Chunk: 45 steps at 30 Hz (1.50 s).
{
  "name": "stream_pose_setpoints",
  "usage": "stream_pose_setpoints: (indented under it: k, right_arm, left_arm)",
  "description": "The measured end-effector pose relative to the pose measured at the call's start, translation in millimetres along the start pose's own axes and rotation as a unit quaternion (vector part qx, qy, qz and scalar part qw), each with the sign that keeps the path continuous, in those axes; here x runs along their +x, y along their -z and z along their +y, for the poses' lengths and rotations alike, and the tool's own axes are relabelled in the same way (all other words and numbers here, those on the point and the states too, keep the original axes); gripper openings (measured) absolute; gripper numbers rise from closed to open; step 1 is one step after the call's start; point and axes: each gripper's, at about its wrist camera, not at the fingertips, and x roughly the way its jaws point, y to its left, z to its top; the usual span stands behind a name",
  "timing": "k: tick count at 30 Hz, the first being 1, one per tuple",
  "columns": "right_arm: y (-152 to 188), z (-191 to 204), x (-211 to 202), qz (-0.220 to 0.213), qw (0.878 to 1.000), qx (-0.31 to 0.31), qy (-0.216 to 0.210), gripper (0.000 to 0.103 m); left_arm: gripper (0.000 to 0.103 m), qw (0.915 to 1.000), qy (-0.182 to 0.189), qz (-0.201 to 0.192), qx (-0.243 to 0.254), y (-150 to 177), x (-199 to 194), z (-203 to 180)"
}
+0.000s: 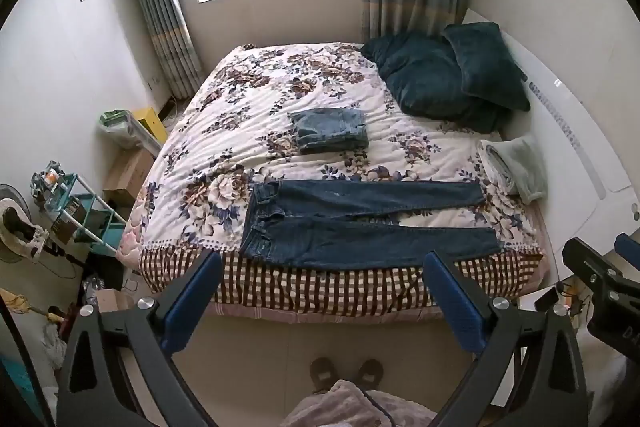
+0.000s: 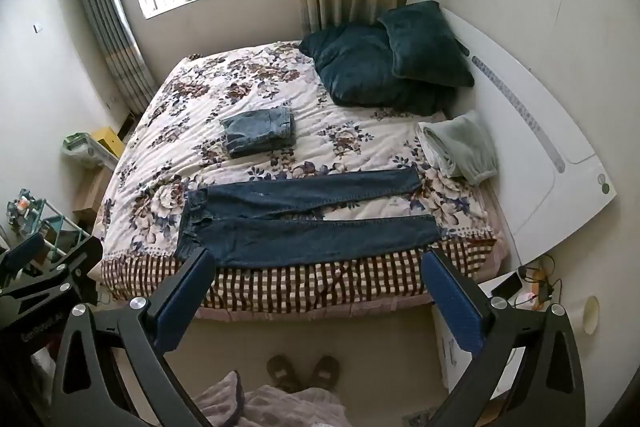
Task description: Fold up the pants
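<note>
Left claw point(image 1: 322, 269) and right claw point(image 2: 320, 267) both gape wide and hold nothing, poised off the bed's point(image 2: 280, 283) near edge. Jeans point(image 1: 360, 223) lie flat along that edge, legs spread, waistband left. Folded denim point(image 1: 330, 131) sits mid-bed

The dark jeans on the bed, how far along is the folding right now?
Done: a lighter pair of jeans already sits folded mid-bed. In hand: nothing; the left gripper and right gripper are both open, held above the floor short of the bed. Left: everything on the dark jeans, which lie flat along the near edge with legs spread apart, waistband to the left, no fold made yet.
</note>
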Motion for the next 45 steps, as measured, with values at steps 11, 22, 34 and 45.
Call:
stream_pose_setpoints:
  k: [11,22,34,45]
  right_arm:
    - [1.9,-6.5,-1.7,-0.005,1.000,0.002,-0.004,0.103]
    - [1.3,-3.7,-5.6,-0.006,1.000,0.002,-0.006,0.103]
    - [0.4,-8.4,-0.2,-0.006,1.000,-0.001,-0.005,0.103]
    - [-4.8,-10.8,-4.5,-0.007,1.000,-0.002,-0.006,0.103]
  left_arm:
    - [0.103,1.0000,-0.001,-0.007,-0.003,-2.6,-0.7,1.4]
    - [0.103,0.9999,-0.003,-0.012,-0.002,-4.2,-8.7,-3.0]
    - [0.103,0.9998,-0.005,-0.018,-0.003,-10.6,-20.4,-6.6]
    - [0.103,0.9998,-0.003,-0.018,-0.004,-14.1,-21.9,-6.7]
